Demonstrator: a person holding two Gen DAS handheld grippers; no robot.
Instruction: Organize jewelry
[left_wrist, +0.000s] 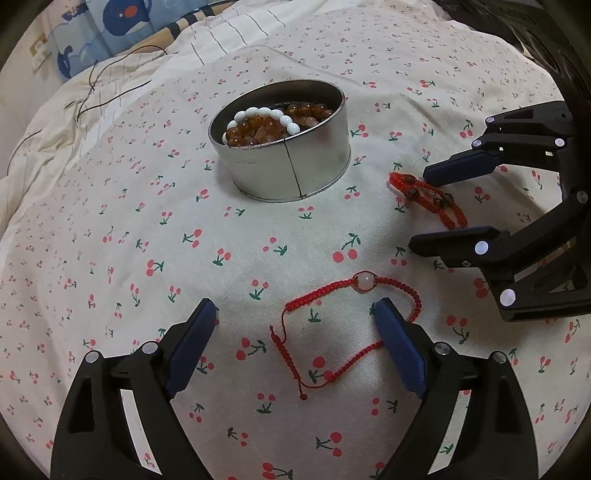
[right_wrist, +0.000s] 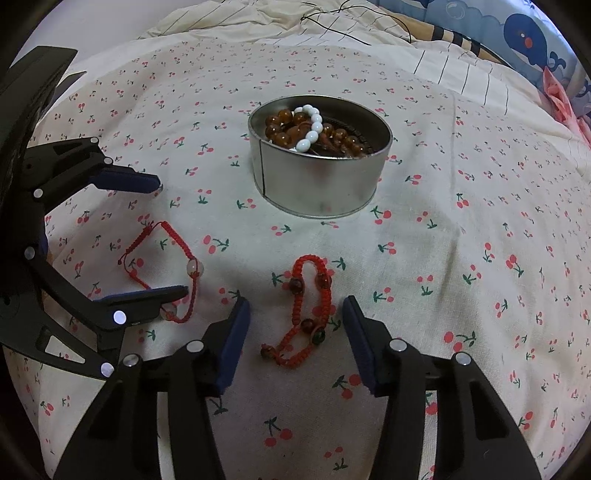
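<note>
On the bed, left side: left tool hangs with its jaws spread wide, gripping nothing, low over the cherry-print sheet.
Between its fingers: a red cord bracelet with one pale bead lies loose and sprawled; one padded finger sits over part of the cord loop, contact unclear.
Centre: round metal tin stands upright, lidless, already holding amber bead bracelets and a white bead bracelet.
Right of the tin: a red woven bracelet with dark beads lies folded in a narrow loop between the fingers of the right tool, whose jaws are also apart and empty.
Step in hand: judged as lining up for pickup, both cord bracelets not yet gathered into the tin.
Next move calls for: lowering onto a braided stretch or bead, closing gently, lifting clear of the soft sheet, then carrying over the tin's rim.
Handling: thin cord will likely dangle and may snag.
</note>
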